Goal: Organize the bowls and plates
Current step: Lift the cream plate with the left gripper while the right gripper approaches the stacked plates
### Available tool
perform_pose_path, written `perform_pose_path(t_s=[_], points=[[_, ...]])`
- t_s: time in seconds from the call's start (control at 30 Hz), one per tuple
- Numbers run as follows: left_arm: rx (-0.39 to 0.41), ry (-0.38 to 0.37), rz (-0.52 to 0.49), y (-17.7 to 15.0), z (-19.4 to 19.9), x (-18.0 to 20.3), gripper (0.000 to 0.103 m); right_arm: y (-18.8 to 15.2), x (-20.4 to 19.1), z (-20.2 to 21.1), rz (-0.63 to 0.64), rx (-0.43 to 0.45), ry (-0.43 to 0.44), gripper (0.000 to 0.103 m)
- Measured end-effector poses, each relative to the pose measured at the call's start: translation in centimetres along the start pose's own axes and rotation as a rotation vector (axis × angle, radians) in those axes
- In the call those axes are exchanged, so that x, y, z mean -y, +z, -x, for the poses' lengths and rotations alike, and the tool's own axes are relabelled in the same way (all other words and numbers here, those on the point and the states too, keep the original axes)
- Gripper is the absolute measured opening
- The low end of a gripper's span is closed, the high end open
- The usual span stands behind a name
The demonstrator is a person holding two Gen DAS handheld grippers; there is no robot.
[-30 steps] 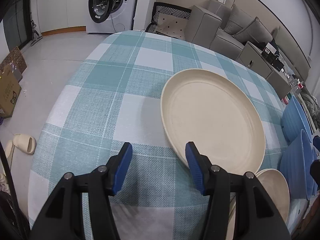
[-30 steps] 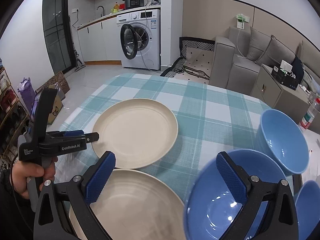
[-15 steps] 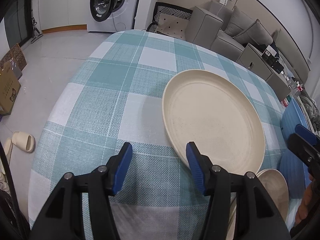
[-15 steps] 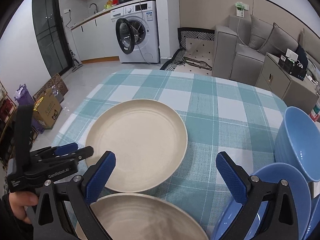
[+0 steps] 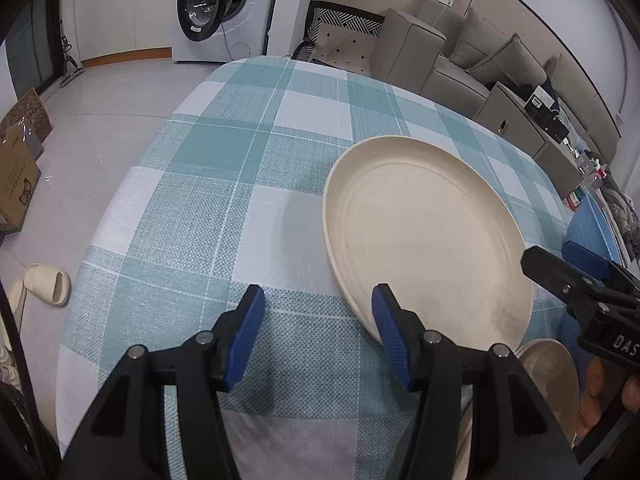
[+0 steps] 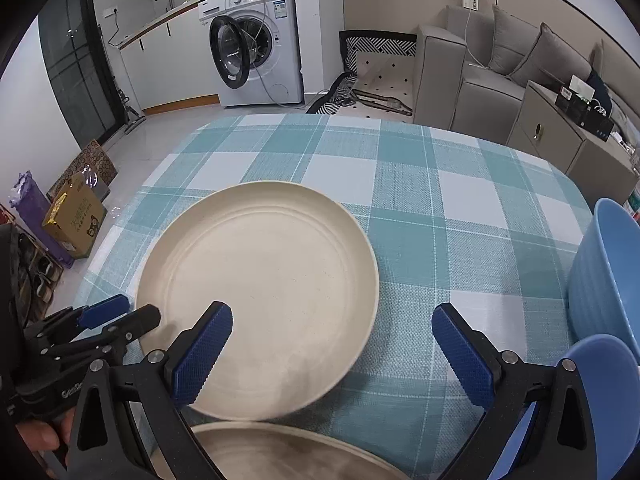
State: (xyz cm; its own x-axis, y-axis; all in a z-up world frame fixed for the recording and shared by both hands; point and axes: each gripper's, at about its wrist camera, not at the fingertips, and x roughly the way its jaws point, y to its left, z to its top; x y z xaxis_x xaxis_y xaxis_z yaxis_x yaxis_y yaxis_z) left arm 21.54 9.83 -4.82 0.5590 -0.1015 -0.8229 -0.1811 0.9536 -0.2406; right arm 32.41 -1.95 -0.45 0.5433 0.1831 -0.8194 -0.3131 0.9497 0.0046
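- The left gripper [image 5: 318,334] hangs low over the teal-and-white checked tablecloth [image 5: 224,184], its blue-padded fingers [image 5: 244,336] spread apart with nothing between them; the right-hand pad sits just at the near rim of the large round cream plate [image 5: 424,240].
- The right gripper [image 6: 332,354] has its fingers spread wide and empty too, one blue pad [image 6: 202,354] over the near part of that same cream plate and the other over bare cloth.
- Only the right wrist view shows the plate whole, lying flat near the table's near-left part, with a second cream plate [image 6: 280,454] just beside its near edge (whether the rims touch cannot be told).
- That view alone also shows two light blue bowls: one [image 6: 604,276] by the right edge, another [image 6: 596,392] behind the gripper's right finger.
- The left wrist view gives only slivers of these, but alone shows the cream slippers [image 5: 46,284] on the floor.
- Both views take in the white washing machine [image 6: 256,44] with its door open and the grey sofa [image 6: 492,68].
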Motion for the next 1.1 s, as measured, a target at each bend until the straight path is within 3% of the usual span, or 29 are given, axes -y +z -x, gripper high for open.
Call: perform_pose_path(t_s=[0.33, 0.8, 0.9, 1.1], points=[[0.000, -0.010, 0.005, 0.1, -0.1, -0.1, 0.056, 0.3, -1.2, -0.3, 0.055, 0.048, -0.085, 0.102], [0.014, 0.008, 0.027, -0.1, 0.4, -2.1, 0.057, 0.0, -2.1, -2.2, 0.079, 0.003, -0.046, 0.101], [0.015, 0.010, 0.026, -0.1, 0.4, -2.3, 0.057, -0.2, -2.2, -2.7, 0.081, -0.015, -0.029, 0.096], [0.016, 0.017, 0.014, -0.1, 0.4, -2.3, 0.057, -0.6, -1.9, -3.8, 0.071, -0.066, 0.013, 0.071]])
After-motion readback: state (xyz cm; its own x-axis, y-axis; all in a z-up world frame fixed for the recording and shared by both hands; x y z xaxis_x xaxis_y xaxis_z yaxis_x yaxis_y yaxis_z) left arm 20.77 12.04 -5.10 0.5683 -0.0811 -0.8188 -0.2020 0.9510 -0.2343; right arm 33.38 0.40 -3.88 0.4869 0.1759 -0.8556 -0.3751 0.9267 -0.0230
